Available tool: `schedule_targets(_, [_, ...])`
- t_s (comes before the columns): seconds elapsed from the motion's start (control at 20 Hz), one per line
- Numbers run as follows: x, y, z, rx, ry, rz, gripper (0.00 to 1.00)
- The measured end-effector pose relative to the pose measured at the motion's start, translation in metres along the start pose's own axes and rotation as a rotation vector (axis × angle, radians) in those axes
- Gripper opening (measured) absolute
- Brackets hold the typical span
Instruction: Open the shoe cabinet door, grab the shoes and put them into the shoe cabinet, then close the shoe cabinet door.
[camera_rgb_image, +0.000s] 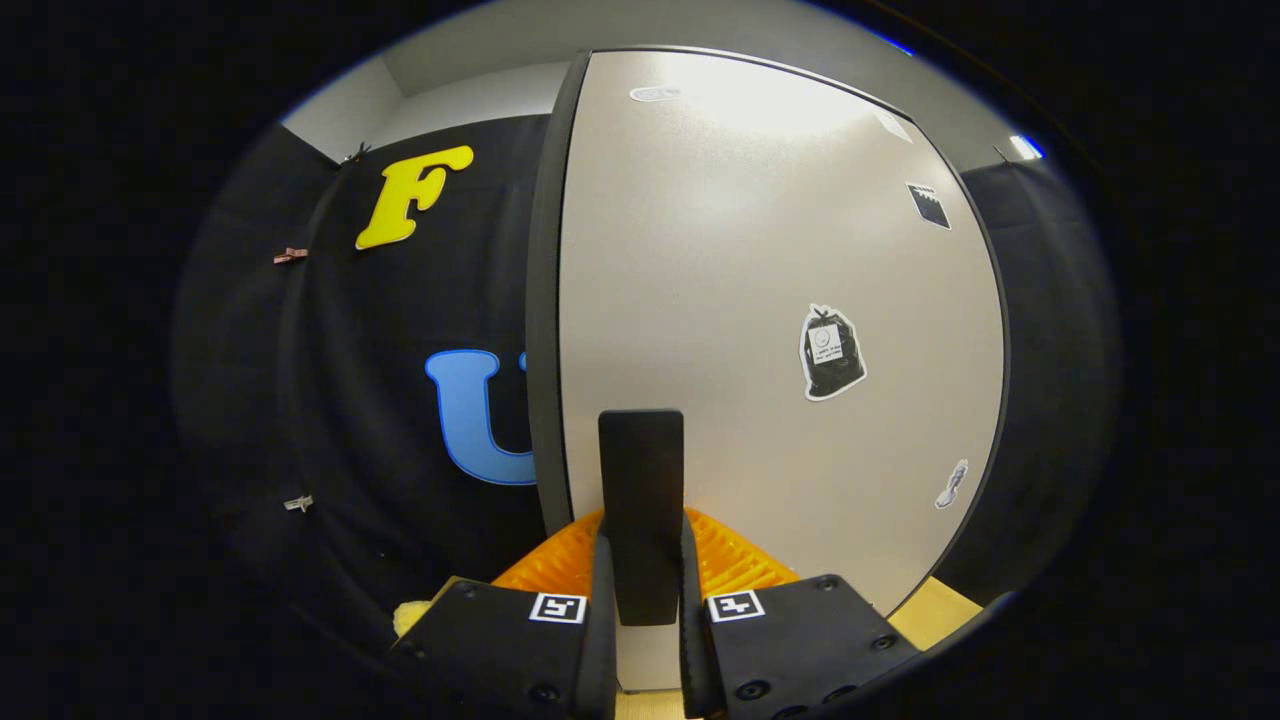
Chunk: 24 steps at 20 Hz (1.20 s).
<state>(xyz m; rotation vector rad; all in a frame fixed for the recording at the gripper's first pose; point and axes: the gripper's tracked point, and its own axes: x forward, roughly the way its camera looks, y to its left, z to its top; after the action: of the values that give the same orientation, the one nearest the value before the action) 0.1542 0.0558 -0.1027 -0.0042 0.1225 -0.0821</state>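
Observation:
The shoe cabinet door (760, 300) is a pale grey panel with a dark edge (545, 300) on its left side, and it stands close in front of me. A black upright handle (640, 470) sticks out from the door's lower part. My gripper (642, 525) is shut on this handle, with one finger pressing on each side of it. Whether the door is ajar or fully shut cannot be told from here.
Several small stickers (832, 352) dot the door. Black booth cloth (400, 420) hangs to the left of the cabinet and behind it to the right. A light wooden surface (940, 610) shows below the door. A pale yellow soft thing (410, 615) peeks out beside the left finger.

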Motion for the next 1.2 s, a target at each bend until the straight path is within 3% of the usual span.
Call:
schedule_targets(0.7, [-0.086, -0.021, 0.001, 0.031, 0.024, 0.114, 0.29])
schedule_targets(1.2, [-0.140, -0.061, 0.005, 0.037, 0.044, 0.247, 0.29])
